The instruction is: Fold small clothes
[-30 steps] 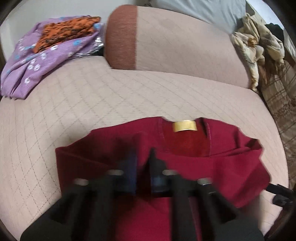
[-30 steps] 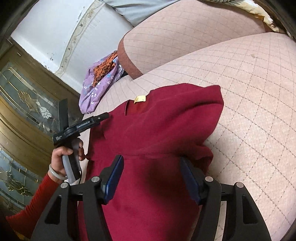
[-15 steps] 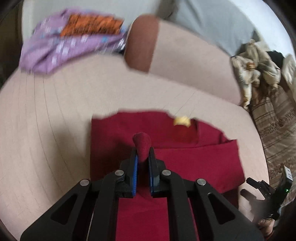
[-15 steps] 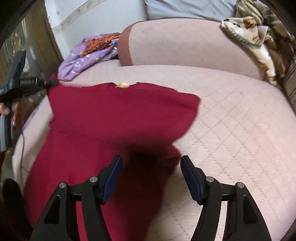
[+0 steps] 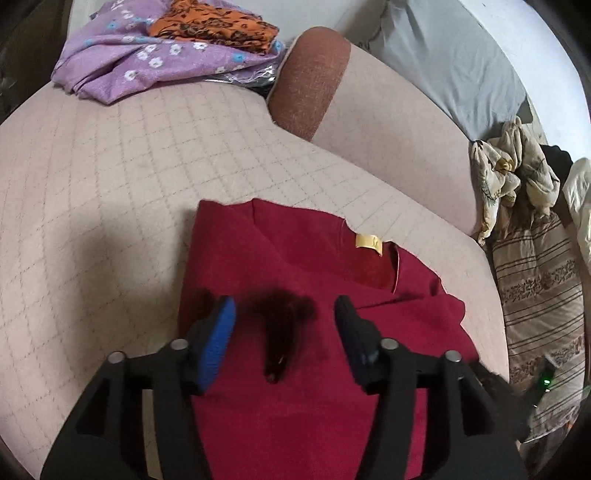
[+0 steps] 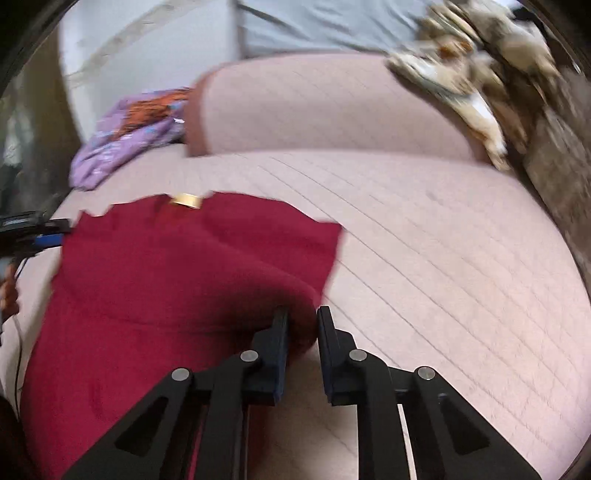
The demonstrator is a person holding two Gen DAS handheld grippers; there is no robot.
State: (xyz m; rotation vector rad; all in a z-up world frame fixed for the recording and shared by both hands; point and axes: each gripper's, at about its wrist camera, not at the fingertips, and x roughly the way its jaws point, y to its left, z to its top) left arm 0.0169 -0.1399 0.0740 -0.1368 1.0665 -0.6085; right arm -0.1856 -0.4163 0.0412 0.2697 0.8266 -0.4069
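Your dark red knit top with the yellow neck label [image 5: 295,302] lies flat on the quilted pink bed [image 5: 110,166], collar away from you. Your right tongs [image 6: 301,332] are closing on its bulging right edge; the left tongs [image 5: 284,321] are spreading, empty, above its left half.

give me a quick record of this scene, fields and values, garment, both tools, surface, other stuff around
garment: dark red top, partly folded, yellow neck label showing
surface: quilted pink cushion
left tool: left tool above the top, jaws opening, nothing pinched
right tool: right tool at the top's right edge, jaws closing with a fold of red cloth between them
background: purple flowered cloth with orange cloth on it, bolster, crumpled beige cloth
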